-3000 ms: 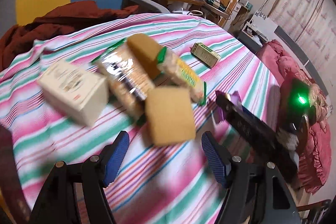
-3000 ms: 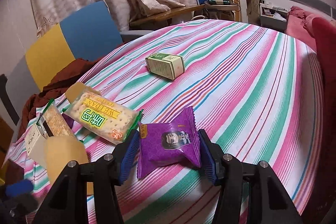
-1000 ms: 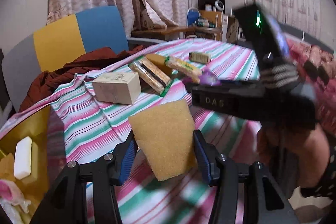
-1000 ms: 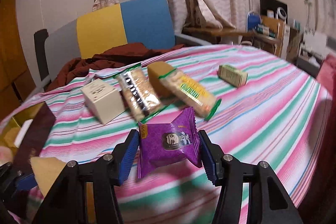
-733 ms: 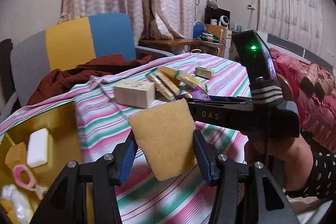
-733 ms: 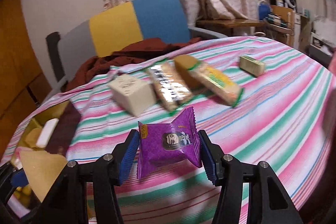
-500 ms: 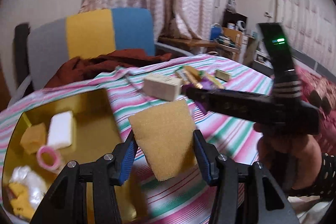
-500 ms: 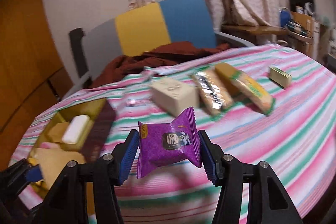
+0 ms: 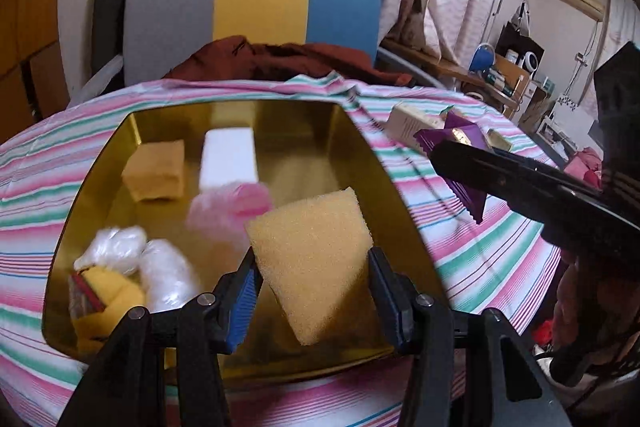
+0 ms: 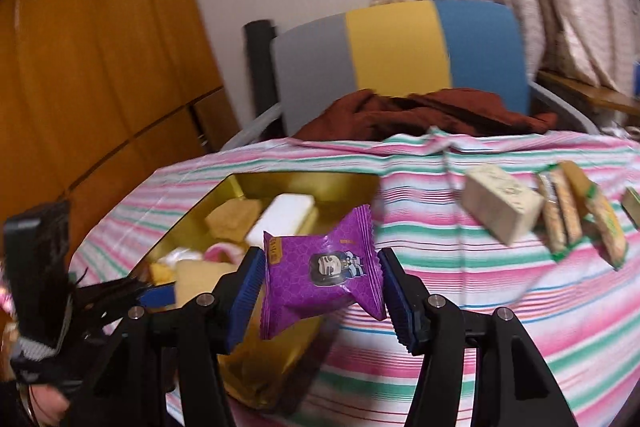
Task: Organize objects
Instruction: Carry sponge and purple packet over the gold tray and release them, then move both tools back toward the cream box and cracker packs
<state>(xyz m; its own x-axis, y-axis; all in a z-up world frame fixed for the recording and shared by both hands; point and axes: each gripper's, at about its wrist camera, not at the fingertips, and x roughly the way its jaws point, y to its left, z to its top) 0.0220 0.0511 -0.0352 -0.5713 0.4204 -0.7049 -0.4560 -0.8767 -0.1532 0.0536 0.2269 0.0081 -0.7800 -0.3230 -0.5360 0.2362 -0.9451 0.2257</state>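
Observation:
My left gripper (image 9: 312,263) is shut on a yellow sponge (image 9: 312,239) and hangs over the near right part of a gold tray (image 9: 312,155). The tray holds another yellow sponge (image 9: 154,175), a white bar (image 9: 228,159), a blurred pink ring (image 9: 240,203), clear-wrapped lumps (image 9: 140,259) and a yellow item (image 9: 104,303). My right gripper (image 10: 320,267) is shut on a purple snack packet (image 10: 324,271), held in the air by the tray's (image 10: 280,183) right edge. The same packet (image 9: 456,139) shows at the right of the left wrist view.
On the striped tablecloth (image 10: 480,307) to the right lie a cream box (image 10: 500,203), two cracker packs (image 10: 560,215) and a small green box (image 10: 632,207). Behind the table stand a grey, yellow and blue chair (image 10: 400,59) with a brown cloth (image 10: 420,111), and a wooden cabinet (image 10: 80,67) at left.
Both grippers have swung left, away from the snacks, and the gold tray has come into view beneath them. The sponge and the purple packet stay gripped.

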